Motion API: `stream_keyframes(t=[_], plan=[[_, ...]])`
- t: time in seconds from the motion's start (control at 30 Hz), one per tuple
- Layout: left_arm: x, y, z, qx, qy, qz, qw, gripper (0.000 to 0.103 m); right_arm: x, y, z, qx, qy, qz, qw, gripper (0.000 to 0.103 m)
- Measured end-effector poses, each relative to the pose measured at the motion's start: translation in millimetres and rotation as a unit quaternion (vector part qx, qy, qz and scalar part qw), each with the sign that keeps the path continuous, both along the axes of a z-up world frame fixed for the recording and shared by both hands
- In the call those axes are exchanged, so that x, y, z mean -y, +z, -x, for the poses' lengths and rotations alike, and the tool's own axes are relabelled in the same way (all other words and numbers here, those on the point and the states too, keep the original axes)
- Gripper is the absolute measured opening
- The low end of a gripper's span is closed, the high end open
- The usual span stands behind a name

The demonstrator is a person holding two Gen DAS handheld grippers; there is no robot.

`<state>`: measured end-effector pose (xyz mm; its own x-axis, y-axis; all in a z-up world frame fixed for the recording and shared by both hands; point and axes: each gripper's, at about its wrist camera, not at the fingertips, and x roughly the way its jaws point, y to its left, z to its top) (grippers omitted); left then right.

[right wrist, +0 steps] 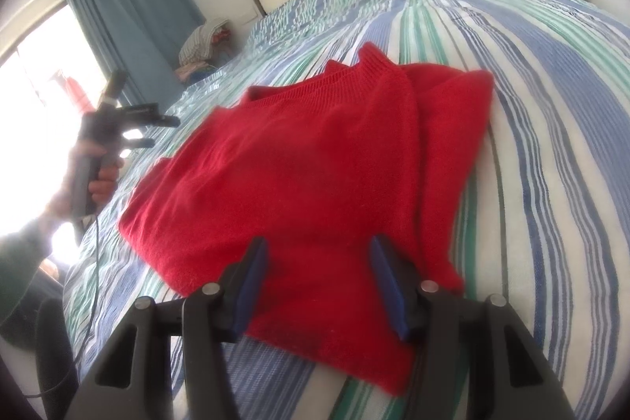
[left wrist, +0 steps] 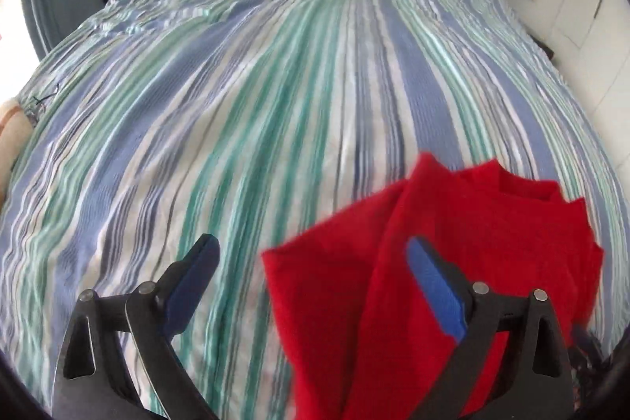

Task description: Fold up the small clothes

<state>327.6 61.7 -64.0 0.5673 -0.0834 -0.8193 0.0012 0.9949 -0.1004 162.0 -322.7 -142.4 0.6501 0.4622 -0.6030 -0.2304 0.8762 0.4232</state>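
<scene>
While both tools gape empty, one red sweater (right wrist: 299, 176) lies folded.

The left wrist camera rides on the left hand-held gripper (left wrist: 311, 254) and looks steeply down along its fingers, close above the striped bed (left wrist: 244, 113), toward the headboard, catching only the near corner of the red sweater (left wrist: 472, 223) at lower right. The right wrist camera sits low at the sweater's near edge, facing up the bed toward the curtain (right wrist: 134, 22). Both views share the sweater, the bed and the clothes pile (right wrist: 202, 40) beside it.
</scene>
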Motion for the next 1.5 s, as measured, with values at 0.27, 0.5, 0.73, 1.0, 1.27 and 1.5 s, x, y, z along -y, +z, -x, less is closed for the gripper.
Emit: stream_keyframes(t=[0.27, 0.5, 0.73, 1.0, 1.27, 1.5], plan=[[58, -29, 113, 0.068, -0.096, -0.019, 0.9929, 0.101, 1, 56, 52, 0.063, -0.121, 0.098, 0.986, 0.084], [79, -70, 107, 0.058, -0.092, -0.087, 0.9902, 0.103, 19, 1, 55, -0.019, -0.201, 0.139, 0.970, 0.092], [79, -71, 112, 0.064, -0.089, -0.082, 0.9906, 0.103, 27, 5, 57, -0.001, -0.220, 0.127, 0.967, 0.094], [79, -66, 125, 0.068, -0.079, -0.097, 0.9899, 0.102, 37, 6, 65, 0.004, -0.206, 0.081, 0.975, 0.094], [94, -28, 187, 0.070, -0.202, -0.024, 0.9766, 0.102, 91, 45, 39, -0.042, -0.134, -0.066, 0.988, 0.094], [186, 0, 186, 0.119, -0.317, -0.008, 0.9411, 0.102, 61, 28, -61, -0.160, -0.058, -0.069, 0.983, 0.069]])
